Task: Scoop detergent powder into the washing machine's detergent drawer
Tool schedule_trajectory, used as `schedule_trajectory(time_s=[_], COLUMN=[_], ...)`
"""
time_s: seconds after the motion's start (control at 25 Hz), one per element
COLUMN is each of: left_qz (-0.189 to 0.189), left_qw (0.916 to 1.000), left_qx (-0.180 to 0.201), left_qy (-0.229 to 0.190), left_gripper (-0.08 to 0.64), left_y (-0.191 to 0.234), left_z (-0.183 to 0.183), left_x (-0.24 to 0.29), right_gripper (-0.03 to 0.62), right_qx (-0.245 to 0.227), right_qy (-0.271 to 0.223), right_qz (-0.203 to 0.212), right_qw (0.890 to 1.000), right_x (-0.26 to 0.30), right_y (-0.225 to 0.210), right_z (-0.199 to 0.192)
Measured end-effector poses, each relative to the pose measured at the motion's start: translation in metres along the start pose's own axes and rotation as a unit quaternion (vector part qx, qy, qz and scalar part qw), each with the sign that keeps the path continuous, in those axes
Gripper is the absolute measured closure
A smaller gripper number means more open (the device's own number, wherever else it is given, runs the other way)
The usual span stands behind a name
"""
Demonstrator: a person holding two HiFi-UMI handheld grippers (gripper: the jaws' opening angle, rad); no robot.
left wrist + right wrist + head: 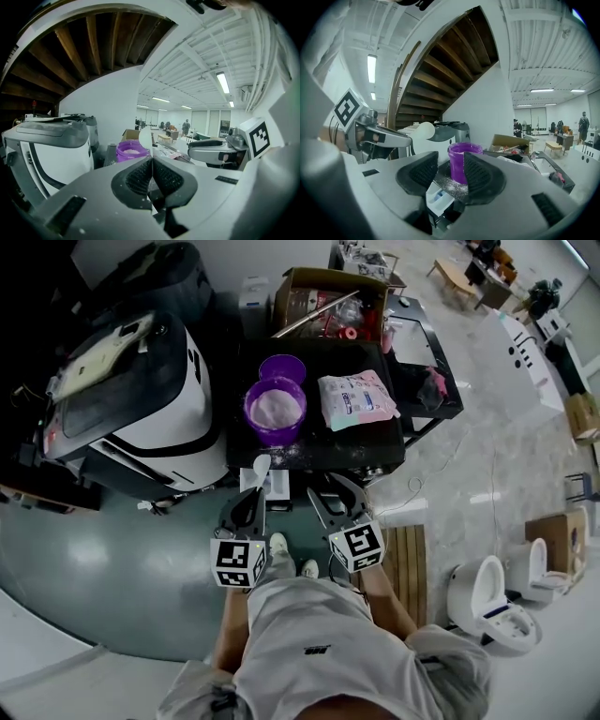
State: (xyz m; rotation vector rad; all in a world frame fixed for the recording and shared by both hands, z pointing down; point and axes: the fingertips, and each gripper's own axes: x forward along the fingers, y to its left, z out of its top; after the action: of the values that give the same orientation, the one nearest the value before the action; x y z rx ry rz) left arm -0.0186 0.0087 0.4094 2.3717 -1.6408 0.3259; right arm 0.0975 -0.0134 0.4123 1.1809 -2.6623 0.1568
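Observation:
My left gripper [252, 498] is shut on the thin handle of a white spoon [262, 465], whose bowl points up toward the table. Seen from the left gripper view, the spoon bowl [145, 138] stands just above the closed jaws. A purple tub [275, 410] filled with pale powder sits on the black table [375, 448]. The white detergent drawer [274, 487] lies at the table's front edge, under the spoon. My right gripper [335, 490] is open and holds nothing. In the right gripper view, the drawer [438, 197] and the purple tub [463, 161] show between its jaws.
A white and grey washing machine [141, 395] stands left of the table. A detergent bag [356, 400] lies right of the tub, a purple lid [282, 368] behind it, a cardboard box [330, 302] further back. Spilled powder dusts the table front.

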Motion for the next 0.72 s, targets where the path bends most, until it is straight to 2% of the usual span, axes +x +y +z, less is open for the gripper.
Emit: schedule_trajectory(time_s=[0.72], left_qz=[-0.068], left_qw=[0.9977], left_qx=[0.004], left_qy=[-0.001], left_gripper=[0.545], left_y=[0.081], left_z=[0.025], left_x=[0.080], right_gripper=[0.425], right_qx=[0.005], right_qy=[0.019], right_qz=[-0.062], right_qw=[0.998], right_x=[0.091], right_y=[-0.022], right_z=[0.016])
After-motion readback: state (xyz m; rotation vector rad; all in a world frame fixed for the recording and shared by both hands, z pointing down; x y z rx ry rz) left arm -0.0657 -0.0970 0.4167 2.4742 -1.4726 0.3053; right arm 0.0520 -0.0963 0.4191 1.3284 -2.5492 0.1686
